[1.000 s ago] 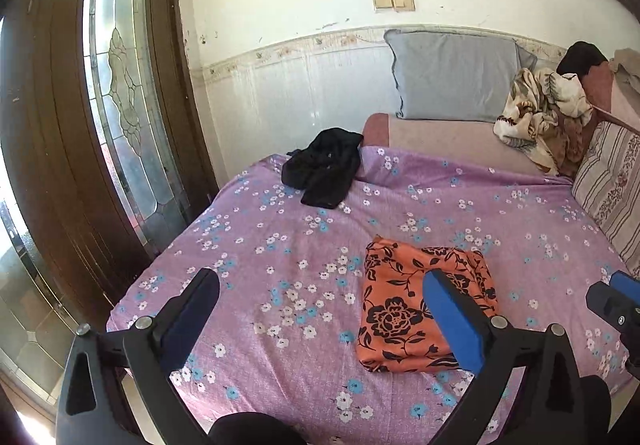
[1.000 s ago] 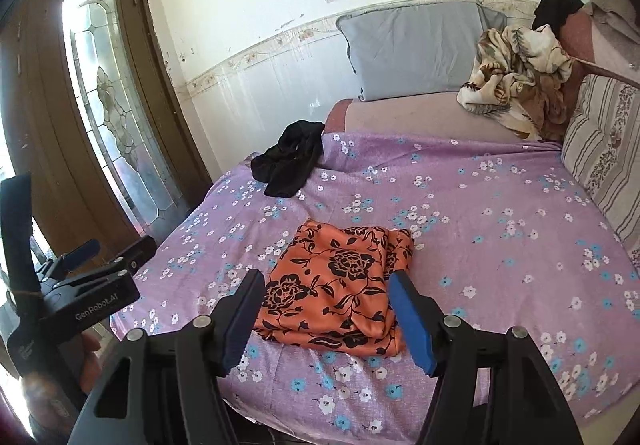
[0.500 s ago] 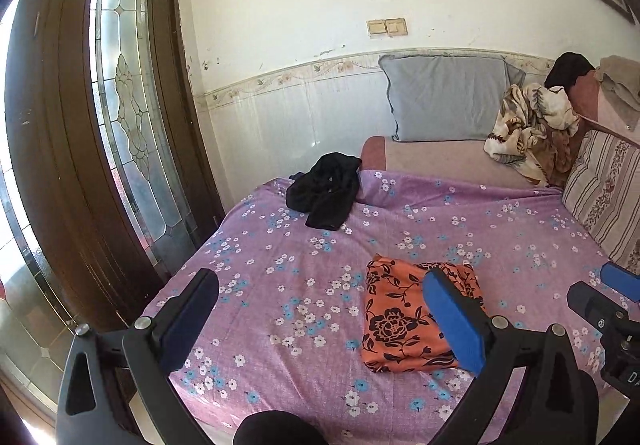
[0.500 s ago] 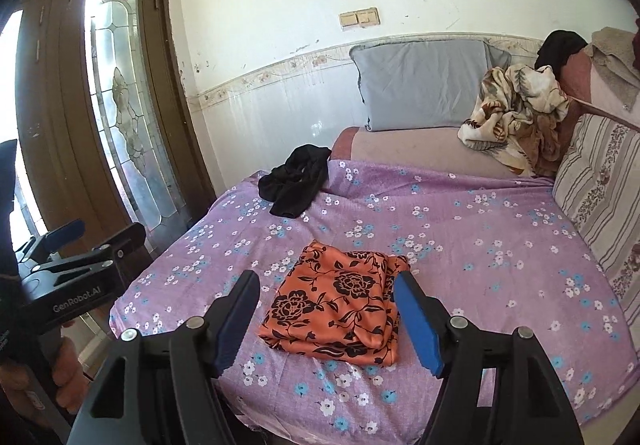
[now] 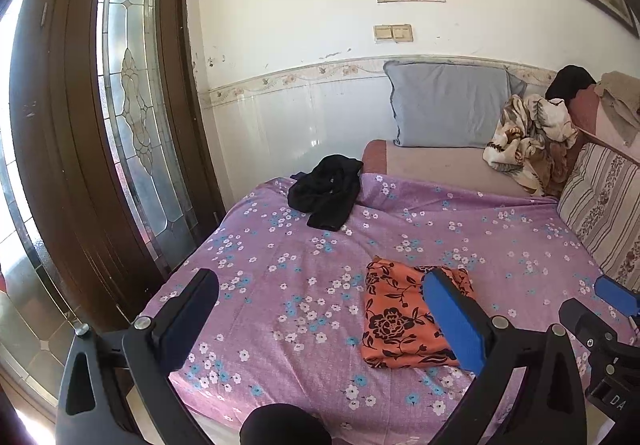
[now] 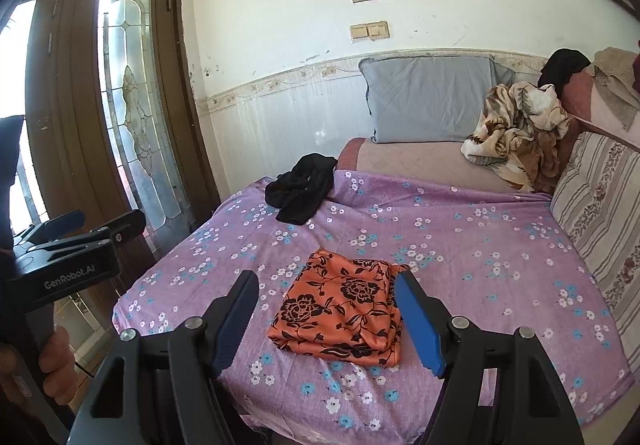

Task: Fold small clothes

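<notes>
Tools, left [image 5: 320, 309] and right [image 6: 326, 311], hang open and empty, drawn back from the folded orange floral garment [image 6: 340, 315] near the foot of the bed [image 6: 460, 245], suggesting this fold is finished; a crumpled black garment [image 6: 302, 191] awaits.

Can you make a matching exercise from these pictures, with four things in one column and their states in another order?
Things:
1. orange flowered cloth
2. black garment
3. grey pillow
4. right hand-held gripper

States:
a. leaning upright against the wall
b. open, holding nothing
c. folded flat near the front edge of the bed
d. crumpled, unfolded, at the far left of the purple sheet

Pairs: 1-c, 2-d, 3-a, 4-b
</notes>
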The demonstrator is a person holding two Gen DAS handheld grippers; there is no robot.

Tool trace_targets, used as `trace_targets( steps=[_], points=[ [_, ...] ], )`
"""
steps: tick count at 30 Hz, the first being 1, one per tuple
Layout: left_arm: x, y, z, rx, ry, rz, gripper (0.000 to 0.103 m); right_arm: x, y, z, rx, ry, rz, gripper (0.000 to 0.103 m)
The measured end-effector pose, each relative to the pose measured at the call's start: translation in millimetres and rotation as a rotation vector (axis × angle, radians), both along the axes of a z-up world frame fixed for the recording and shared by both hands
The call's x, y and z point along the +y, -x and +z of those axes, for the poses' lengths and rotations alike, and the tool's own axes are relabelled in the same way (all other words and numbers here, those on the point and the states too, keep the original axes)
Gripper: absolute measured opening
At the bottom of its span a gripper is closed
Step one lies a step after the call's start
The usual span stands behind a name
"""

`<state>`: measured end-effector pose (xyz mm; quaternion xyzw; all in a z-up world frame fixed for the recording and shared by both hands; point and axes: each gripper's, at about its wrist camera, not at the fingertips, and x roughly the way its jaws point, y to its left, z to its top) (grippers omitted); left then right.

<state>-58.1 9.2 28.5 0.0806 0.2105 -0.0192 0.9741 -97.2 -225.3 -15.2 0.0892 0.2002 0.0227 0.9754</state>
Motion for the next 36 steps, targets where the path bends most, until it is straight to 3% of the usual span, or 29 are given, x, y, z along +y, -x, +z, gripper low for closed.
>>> trace_targets(
  steps=[36],
  points=[
    [4.5,8.9,10.0,-0.028,0.023,-0.053,0.102,5.2,-3.7,6.2,0.002,0.016,-0.041,0.074]
  ],
)
